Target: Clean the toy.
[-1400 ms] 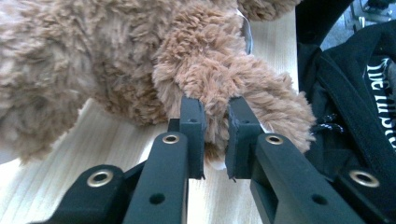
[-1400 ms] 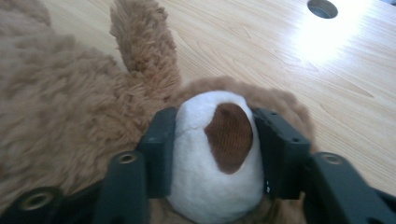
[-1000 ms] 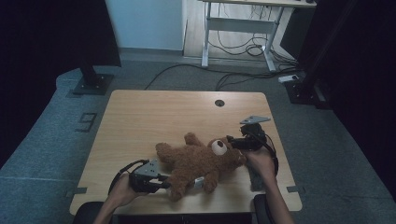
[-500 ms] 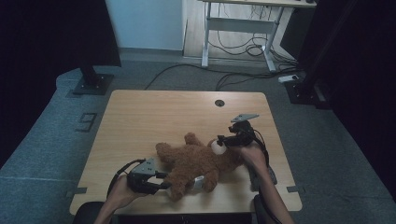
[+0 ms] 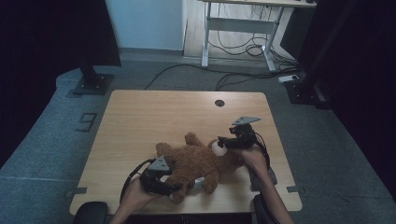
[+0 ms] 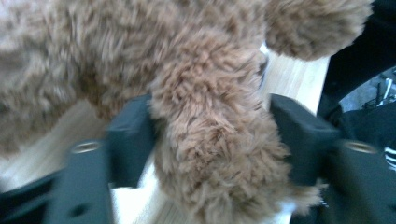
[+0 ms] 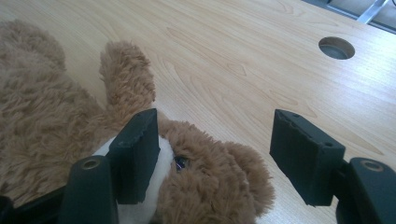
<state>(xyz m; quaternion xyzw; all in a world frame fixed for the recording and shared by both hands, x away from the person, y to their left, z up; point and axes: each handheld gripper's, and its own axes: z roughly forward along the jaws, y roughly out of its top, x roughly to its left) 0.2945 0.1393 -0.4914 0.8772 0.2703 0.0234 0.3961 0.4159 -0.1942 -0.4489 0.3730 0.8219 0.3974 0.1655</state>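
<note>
Left hand-held gripper (image 5: 164, 179) clamps a furry limb of the teddy bear (image 5: 198, 161) near the worktop's (image 5: 154, 116) front edge — right hand-held gripper (image 5: 229, 142) gapes wide over the bear's head, one jaw against the muzzle — bare wood stretches beyond to the far edge.

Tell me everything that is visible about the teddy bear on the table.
The teddy bear is a shaggy brown plush toy with a white muzzle and a dark eye. It lies flat across the near part of the wooden table, head toward the person's right. The left claw has a furry limb between its jaws. The right claw stands open over the head, one jaw against the muzzle.
</note>
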